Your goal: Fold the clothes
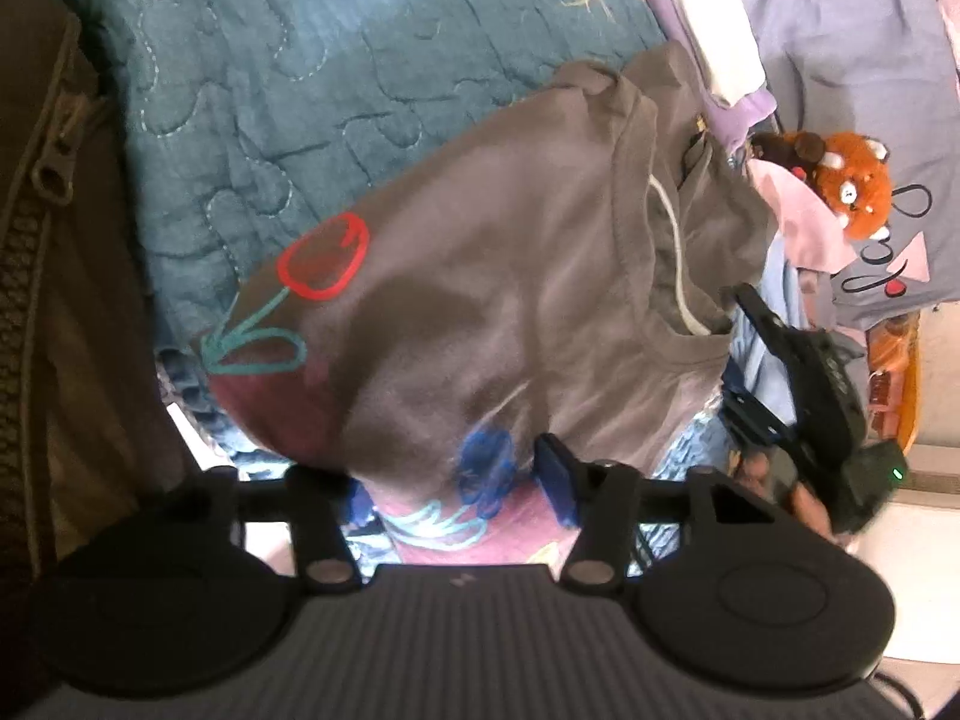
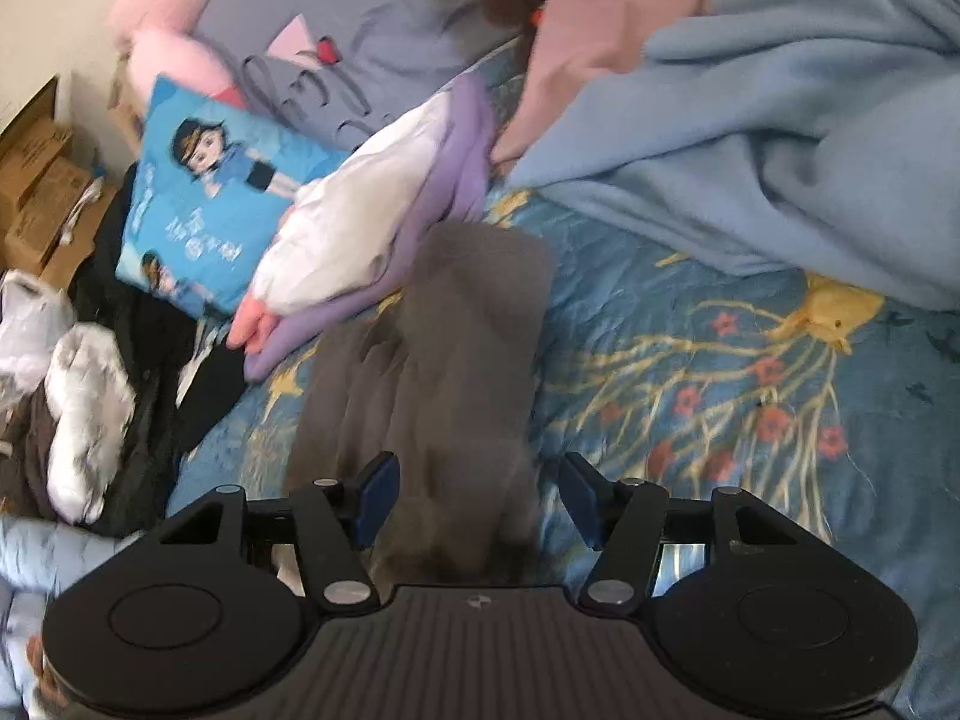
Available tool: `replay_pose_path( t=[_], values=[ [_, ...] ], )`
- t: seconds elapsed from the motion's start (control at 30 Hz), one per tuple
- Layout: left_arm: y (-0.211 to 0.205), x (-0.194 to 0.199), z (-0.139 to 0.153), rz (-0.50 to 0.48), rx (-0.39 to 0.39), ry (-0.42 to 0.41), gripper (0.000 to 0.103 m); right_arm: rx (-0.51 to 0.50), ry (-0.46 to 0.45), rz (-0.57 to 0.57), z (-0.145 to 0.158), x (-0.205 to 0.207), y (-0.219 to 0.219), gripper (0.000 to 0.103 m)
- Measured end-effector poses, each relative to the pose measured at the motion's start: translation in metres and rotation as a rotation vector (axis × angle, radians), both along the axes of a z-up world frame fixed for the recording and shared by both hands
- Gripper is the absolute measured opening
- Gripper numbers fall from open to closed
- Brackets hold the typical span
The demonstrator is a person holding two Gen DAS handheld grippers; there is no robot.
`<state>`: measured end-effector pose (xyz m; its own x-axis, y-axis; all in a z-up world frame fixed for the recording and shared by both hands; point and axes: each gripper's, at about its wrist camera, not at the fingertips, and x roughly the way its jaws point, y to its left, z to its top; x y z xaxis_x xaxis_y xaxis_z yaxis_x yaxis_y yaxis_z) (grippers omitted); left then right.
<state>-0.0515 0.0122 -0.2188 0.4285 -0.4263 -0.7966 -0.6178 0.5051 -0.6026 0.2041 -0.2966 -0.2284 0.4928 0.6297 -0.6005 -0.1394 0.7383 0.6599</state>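
Grey T-shirt (image 1: 480, 276) on quilt (image 1: 270, 60): soft, light, limp; best pinched at hem or shoulder seam. Left gripper (image 1: 444, 480) straddles its near edge, grip unclear. Right gripper (image 2: 474, 498) open around blurred cloth.

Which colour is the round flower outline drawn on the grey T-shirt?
Red outline on the grey cotton T-shirt; clearest in the left wrist view.

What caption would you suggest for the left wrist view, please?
Left gripper straddling the hem of a grey flower-print T-shirt on a teal quilt.
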Motion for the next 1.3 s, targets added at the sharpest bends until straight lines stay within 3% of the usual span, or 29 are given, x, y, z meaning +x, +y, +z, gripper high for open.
replay_pose_path(
  t=[0.07,0.2,0.33,0.37,0.4,0.43,0.47,0.7,0.83,1.0,1.13,1.3],
  values=[
    [0.003,0.0,0.003,0.001,-0.004,-0.013,0.04,0.036,0.003,-0.022,-0.004,0.008,0.002,0.06],
    [0.006,0.002,-0.001,0.006,-0.026,-0.013,0.036,0.091,0.021,-0.057,-0.01,0.022,0.014,0.066],
    [0.008,0.004,-0.005,0.007,-0.039,-0.008,0.028,0.08,0.001,-0.075,-0.011,0.029,0.028,0.066],
    [0.007,0.005,-0.005,0.004,-0.038,-0.009,0.025,0.077,0.005,-0.08,-0.011,0.03,0.03,0.056],
    [0.006,0.007,-0.005,-0.006,-0.032,-0.013,0.024,0.075,0.016,-0.083,-0.012,0.03,0.03,0.032],
    [0.006,0.008,-0.004,-0.016,-0.025,-0.016,0.022,0.068,0.035,-0.084,-0.014,0.032,0.03,0.018],
    [0.005,0.01,-0.003,-0.026,-0.019,-0.02,0.022,0.06,0.03,-0.081,-0.014,0.031,0.029,0.011],
    [0.007,0.019,0.006,-0.089,0.011,-0.023,0.021,-0.057,-0.06,-0.085,0.01,0.014,0.031,0.008],
    [0.013,0.031,0.026,-0.145,0.094,-0.064,0.02,-0.153,-0.148,-0.137,0.041,-0.007,0.029,0.008],
    [0.04,0.071,0.042,-0.215,0.181,-0.075,0.016,-0.176,-0.164,-0.306,0.059,-0.041,0.003,0.008],
    [0.052,0.119,0.058,-0.335,0.36,-0.109,0.016,-0.168,-0.144,-0.449,0.055,-0.085,-0.011,0.008],
    [0.047,0.174,0.074,-0.448,0.505,-0.122,0.016,-0.112,-0.072,-0.591,0.031,-0.134,-0.007,0.008]
  ],
)
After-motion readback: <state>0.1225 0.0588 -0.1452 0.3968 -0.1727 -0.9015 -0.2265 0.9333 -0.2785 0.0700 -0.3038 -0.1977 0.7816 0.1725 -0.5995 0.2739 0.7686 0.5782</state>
